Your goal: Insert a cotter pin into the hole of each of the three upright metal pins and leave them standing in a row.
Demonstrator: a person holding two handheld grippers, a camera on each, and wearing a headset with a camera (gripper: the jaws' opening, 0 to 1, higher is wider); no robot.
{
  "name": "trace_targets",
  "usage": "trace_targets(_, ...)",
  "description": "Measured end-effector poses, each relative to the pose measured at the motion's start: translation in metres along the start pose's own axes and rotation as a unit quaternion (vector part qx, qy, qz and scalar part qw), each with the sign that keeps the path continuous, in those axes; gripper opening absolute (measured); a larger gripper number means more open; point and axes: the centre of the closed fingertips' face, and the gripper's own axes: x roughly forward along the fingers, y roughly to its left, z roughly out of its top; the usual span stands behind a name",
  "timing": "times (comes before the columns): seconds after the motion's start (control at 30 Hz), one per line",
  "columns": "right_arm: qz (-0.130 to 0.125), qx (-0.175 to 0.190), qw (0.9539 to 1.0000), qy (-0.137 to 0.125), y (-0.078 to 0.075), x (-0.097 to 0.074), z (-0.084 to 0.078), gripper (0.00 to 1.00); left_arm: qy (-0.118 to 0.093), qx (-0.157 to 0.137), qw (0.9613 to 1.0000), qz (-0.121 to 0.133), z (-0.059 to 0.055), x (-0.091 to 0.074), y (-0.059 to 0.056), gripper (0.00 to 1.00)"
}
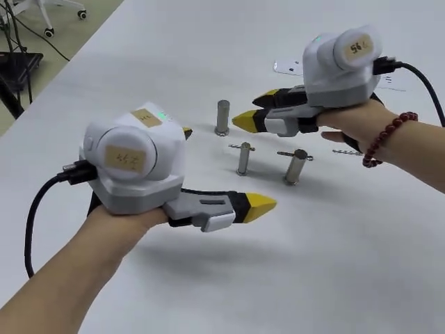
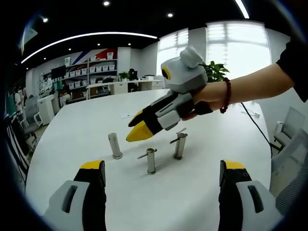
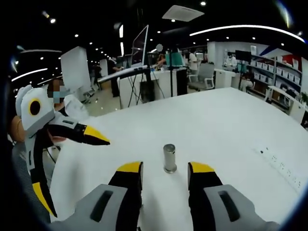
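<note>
Three upright metal pins stand on the white table. The bare pin (image 1: 222, 117) (image 2: 114, 145) (image 3: 169, 158) has no cotter pin. A cotter pin sticks through the middle pin (image 1: 244, 158) (image 2: 151, 160), and another through the right pin (image 1: 296, 165) (image 2: 180, 145). My right gripper (image 1: 254, 108) (image 3: 166, 167) is open, with nothing between its jaws. It hovers just right of the bare pin, which lies straight ahead between its fingertips. Nearer me, my left gripper (image 1: 224, 167) (image 2: 163, 166) is spread wide open, facing the row.
A loose cotter pin (image 1: 348, 152) lies on the table beside the right hand. A white power strip (image 1: 288, 67) (image 3: 281, 166) rests further back. An office chair base (image 1: 49, 21) stands on the floor beyond the table's left edge.
</note>
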Motion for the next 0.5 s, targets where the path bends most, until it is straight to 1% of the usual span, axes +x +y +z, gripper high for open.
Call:
trace_targets(0.07,-0.002,0.015,0.9999,-0.007,-0.003,0.008,0.001,0.34,0.001,-0.003,1.0,0.0,0.0,0.0,0.001,0.98)
trace_targets(0.13,0.0,0.016,0.9998,-0.012,-0.003,0.013,0.002,0.35,-0.001,-0.004,1.0,0.001,0.002,-0.001,0.002,0.98)
trace_targets(0.2,0.005,0.011,0.9997,-0.02,-0.001,0.019,0.004,0.35,-0.002,-0.005,1.0,0.001,0.002,0.0,0.003,0.98)
trace_targets(0.23,0.005,0.011,0.9997,-0.02,0.0,0.02,0.004,0.35,-0.002,-0.006,1.0,0.001,0.002,0.0,0.003,0.98)
trace_targets(0.27,0.007,0.007,0.9997,-0.02,0.001,0.025,0.005,0.35,0.0,-0.008,1.0,0.001,0.002,0.0,0.003,0.98)
trace_targets(0.33,0.006,0.001,0.9997,-0.022,0.001,0.03,0.005,0.34,0.004,-0.009,0.9999,0.001,0.0,0.0,0.004,0.98)
trace_targets(0.43,0.003,0.0,0.9996,-0.029,-0.002,0.036,0.006,0.33,0.005,-0.005,1.0,0.002,0.0,0.0,0.006,0.98)
trace_targets(0.5,0.005,-0.001,0.9995,-0.032,-0.001,0.038,0.007,0.31,0.004,-0.005,1.0,0.003,0.0,-0.001,0.007,0.98)
